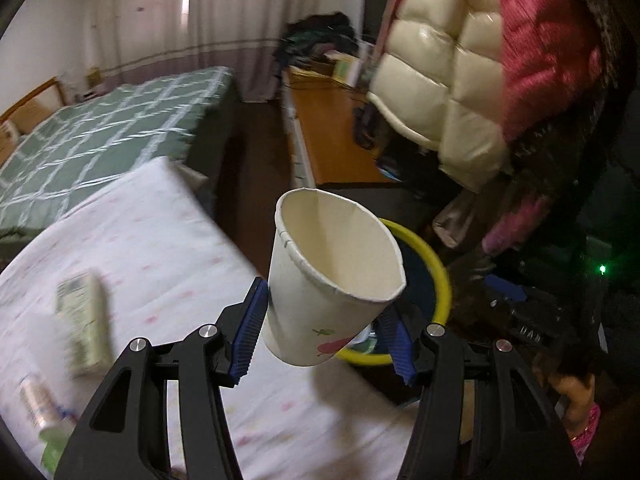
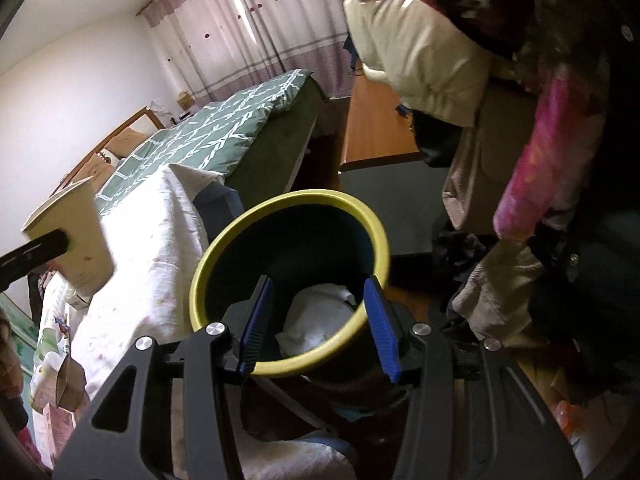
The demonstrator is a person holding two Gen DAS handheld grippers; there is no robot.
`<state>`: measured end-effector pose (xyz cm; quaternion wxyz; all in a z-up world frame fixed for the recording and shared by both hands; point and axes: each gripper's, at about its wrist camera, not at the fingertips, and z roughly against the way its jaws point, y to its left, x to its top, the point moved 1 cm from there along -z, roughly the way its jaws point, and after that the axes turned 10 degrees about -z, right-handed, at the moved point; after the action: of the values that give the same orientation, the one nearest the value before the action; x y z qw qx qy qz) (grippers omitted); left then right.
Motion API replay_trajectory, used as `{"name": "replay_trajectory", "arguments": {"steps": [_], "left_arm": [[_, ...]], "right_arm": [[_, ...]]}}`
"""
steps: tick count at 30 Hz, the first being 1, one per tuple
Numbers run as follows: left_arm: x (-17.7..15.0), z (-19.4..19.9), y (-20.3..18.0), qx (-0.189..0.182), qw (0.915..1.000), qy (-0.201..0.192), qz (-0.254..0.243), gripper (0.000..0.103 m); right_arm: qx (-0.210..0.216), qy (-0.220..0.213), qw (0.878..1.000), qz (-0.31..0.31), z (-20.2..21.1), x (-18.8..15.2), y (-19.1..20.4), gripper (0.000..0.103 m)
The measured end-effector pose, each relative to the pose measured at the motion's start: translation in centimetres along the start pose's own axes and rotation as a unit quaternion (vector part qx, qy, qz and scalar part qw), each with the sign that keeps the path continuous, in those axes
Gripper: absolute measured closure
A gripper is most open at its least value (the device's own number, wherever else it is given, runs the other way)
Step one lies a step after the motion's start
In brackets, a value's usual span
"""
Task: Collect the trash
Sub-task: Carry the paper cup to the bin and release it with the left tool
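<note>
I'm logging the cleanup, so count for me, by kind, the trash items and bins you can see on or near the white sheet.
Paper cup: 1, held in the left gripper
Green carton: 1, on the white sheet
Can: 1, on the sheet
Yellow-rimmed bin: 1
White wad in the bin: 1
Total: 5

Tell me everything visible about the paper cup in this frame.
The cup is white paper with a rolled rim and a small red-and-green fruit print near its base. It looks empty, and its mouth is squeezed into an oval. It is tilted, mouth up and away, between the jaws of the left gripper, in front of the yellow-rimmed bin. The right wrist view shows its side.
</note>
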<state>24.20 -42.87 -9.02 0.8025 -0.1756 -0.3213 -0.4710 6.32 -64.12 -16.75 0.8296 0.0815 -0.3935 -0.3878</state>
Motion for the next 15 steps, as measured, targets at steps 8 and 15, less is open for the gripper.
{"name": "replay_trajectory", "arguments": {"steps": [8,15], "left_arm": [[3.0,-7.4,-4.3,-0.044,0.9979,0.033,-0.034,0.048],[3.6,-12.2,-5.4,-0.051,0.9963,0.059,-0.036,0.033]], "right_arm": [[-0.016,0.001,1.000,-0.002,0.0,0.1,-1.4,0.057],[-0.030,-0.001,1.000,-0.006,0.2,0.3,-2.3,0.057]]}}
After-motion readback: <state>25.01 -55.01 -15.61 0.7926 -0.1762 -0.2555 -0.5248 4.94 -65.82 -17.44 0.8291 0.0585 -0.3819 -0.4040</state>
